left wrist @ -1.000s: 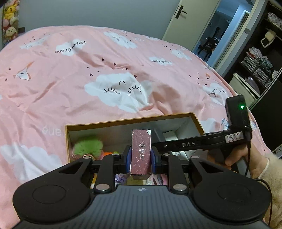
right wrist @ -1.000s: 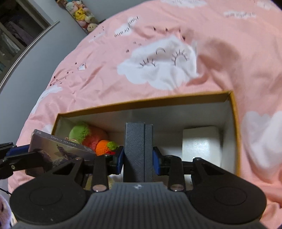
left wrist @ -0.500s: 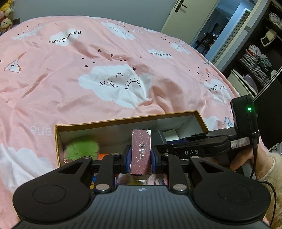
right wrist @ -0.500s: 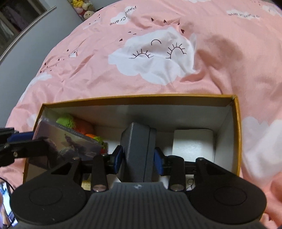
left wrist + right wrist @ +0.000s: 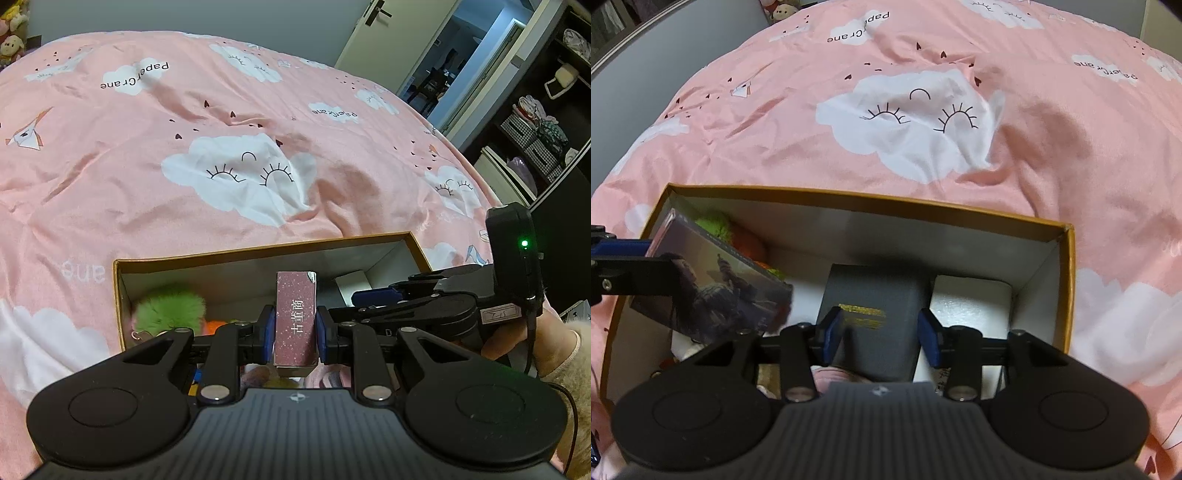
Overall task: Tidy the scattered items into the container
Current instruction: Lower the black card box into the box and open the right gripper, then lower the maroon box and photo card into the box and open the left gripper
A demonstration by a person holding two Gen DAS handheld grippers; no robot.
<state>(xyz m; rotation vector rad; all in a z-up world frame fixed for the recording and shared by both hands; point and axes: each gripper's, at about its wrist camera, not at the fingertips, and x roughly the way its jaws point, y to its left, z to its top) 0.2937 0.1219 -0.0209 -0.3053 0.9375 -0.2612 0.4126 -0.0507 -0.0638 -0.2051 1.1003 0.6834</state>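
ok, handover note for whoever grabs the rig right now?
Left tool: shut on the pink box, held over the carton.
Right tool: open, the dark box lies between its fingers, inside the carton beside the white block.
Done: dark box, white block and plush toy are in.
Left: lower and release the pink box, then pull both tools out.

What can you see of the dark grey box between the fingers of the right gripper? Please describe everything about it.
The dark grey box is flat and rectangular, with a matte, finely textured face that carries small gold lettering, too blurred to read. It lies tilted inside the cardboard box, broad face up, beside a white foam block. The right gripper is open, its blue pads on either side of the box; whether they touch it cannot be told. Its near end is hidden behind the gripper body.
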